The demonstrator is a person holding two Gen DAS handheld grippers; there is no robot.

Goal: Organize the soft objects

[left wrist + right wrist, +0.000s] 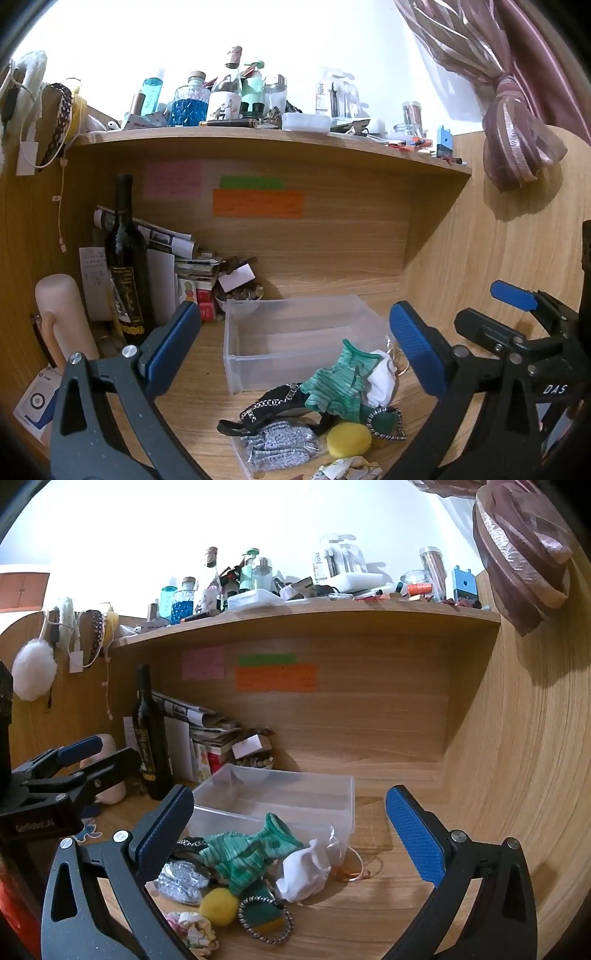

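Wooden desk (388,915) holds a heap of soft things, a green sock (243,853) topmost, just near of the clear bin (295,786), and with both the left gripper (295,350) and right gripper (291,834) released and empty above it, a grab could snag the tangled bracelet (264,919).

On the wooden desk (207,417), a clear plastic bin (295,339) stands near the back, and just in front of it lie a green knit cloth (334,387), a white cloth (382,380) and a yellow ball (349,437). The left gripper (295,339) hangs above them, jaws wide apart. A dark wine bottle (125,258) stands upright toward the left back corner.
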